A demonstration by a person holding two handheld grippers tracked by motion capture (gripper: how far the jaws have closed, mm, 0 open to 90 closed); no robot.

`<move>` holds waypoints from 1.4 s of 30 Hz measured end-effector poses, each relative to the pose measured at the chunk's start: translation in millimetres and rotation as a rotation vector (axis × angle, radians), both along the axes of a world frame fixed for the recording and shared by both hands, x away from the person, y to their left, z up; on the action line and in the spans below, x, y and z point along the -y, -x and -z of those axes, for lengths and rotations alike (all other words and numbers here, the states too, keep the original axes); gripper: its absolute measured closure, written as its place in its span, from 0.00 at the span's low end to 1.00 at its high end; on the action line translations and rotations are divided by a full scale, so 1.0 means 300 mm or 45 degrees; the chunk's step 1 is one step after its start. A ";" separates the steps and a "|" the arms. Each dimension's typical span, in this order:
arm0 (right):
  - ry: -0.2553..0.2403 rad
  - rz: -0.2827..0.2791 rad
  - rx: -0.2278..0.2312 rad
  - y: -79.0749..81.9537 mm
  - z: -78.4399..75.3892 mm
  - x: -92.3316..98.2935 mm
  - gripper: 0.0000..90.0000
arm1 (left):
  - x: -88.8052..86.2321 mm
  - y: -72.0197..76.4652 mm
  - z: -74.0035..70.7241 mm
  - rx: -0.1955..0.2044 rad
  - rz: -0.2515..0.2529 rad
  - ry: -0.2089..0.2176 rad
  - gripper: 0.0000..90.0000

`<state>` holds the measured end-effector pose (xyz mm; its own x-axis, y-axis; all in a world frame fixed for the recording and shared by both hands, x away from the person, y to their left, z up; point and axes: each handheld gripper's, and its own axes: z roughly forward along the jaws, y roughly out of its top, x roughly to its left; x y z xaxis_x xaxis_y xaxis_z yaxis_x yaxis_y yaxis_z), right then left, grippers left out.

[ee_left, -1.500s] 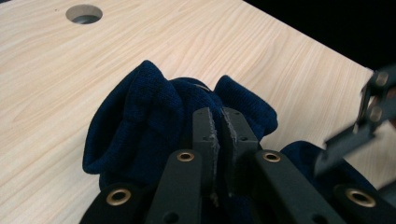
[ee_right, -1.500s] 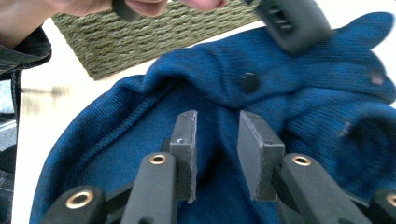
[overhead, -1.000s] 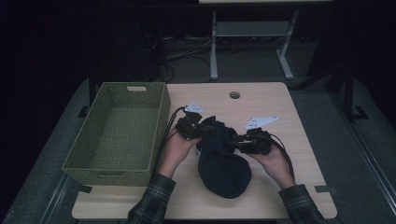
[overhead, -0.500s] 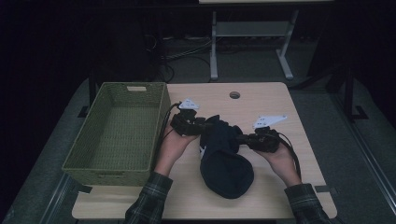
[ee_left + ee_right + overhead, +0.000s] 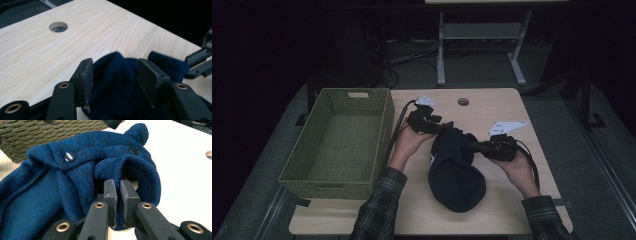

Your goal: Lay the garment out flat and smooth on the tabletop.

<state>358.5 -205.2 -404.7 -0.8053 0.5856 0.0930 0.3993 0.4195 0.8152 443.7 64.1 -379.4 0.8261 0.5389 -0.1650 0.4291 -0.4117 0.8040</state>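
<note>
The left gripper (image 5: 113, 75) is letting go: its jaws have just been opening, and the navy knit hat (image 5: 455, 172) is lying slack between them, on the table (image 5: 492, 107) just beside the green woven basket (image 5: 337, 140). The right gripper (image 5: 118, 192) is pinching the hat's edge, reaching in level.

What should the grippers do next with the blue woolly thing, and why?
Probably the left gripper should close again on a fresh bit of the blue knitted garment. Its jaws have just been opening and now stand apart with the knit between them, unpinched, while the right gripper is shut on a fold near a cuff-like opening. With both holding, the garment could be lifted toward the green basket beside it.
</note>
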 end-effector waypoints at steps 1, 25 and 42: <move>0.003 -0.002 0.002 0.000 0.000 -0.002 0.93 | 0.008 -0.006 -0.003 -0.001 0.003 0.007 0.51; -0.018 0.049 0.163 -0.004 -0.194 0.025 0.94 | -0.053 0.052 -0.212 0.147 0.015 0.052 0.93; -0.047 0.038 0.368 0.063 -0.467 0.012 0.94 | -0.128 0.193 -0.456 0.379 0.005 0.111 0.93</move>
<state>339.7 -208.8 -264.6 -0.7838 0.6101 -0.1161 0.1599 0.3789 0.9115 385.9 102.5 -242.6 0.8471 0.5301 0.0392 0.1677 -0.3365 0.9266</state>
